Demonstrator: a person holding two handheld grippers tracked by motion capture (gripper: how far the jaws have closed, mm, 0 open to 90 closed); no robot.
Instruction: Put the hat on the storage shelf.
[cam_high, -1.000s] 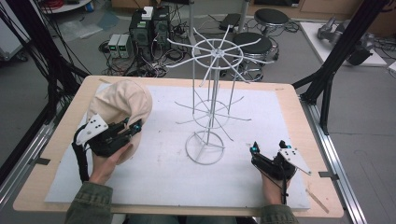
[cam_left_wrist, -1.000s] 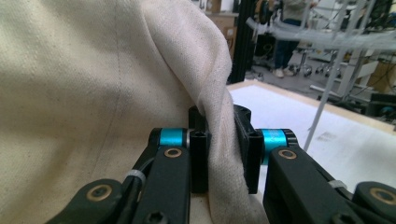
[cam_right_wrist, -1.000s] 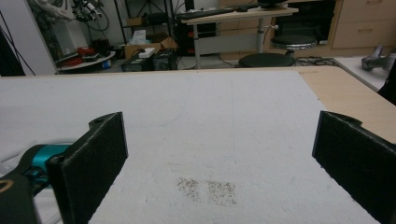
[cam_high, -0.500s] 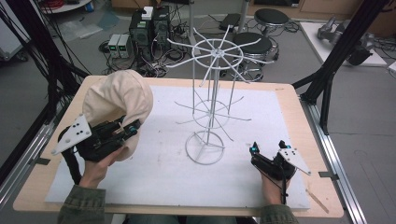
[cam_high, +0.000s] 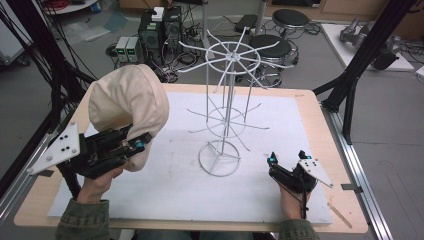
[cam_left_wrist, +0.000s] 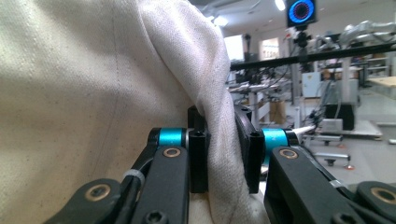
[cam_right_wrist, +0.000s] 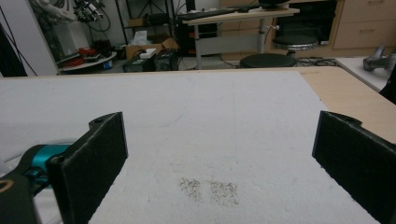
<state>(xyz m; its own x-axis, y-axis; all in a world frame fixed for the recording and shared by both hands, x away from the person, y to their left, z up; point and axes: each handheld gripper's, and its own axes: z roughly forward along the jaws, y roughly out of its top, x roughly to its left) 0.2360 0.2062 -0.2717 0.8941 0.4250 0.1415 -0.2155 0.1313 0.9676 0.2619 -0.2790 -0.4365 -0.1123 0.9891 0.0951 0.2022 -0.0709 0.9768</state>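
Note:
A beige fabric hat (cam_high: 129, 100) hangs above the left side of the table, and my left gripper (cam_high: 137, 143) is shut on its lower edge. In the left gripper view a fold of the hat (cam_left_wrist: 93, 93) is pinched between the two jaws of the left gripper (cam_left_wrist: 223, 154). A white wire display rack (cam_high: 225, 115) with radiating arms stands on its ring base mid-table, to the right of the hat. My right gripper (cam_high: 286, 157) rests low near the table's front right, open. Nothing lies between the jaws of the right gripper (cam_right_wrist: 219, 154).
A white mat (cam_high: 280, 125) covers most of the wooden table (cam_high: 310, 107). Black frame posts (cam_high: 350, 75) rise at both sides. Stools (cam_high: 290, 17) and electronics boxes (cam_high: 150, 32) stand on the floor beyond the far edge.
My left gripper has raised the hat off the table and carried it a little toward the rack, turning so its grey plate points left. The right gripper has stayed still.

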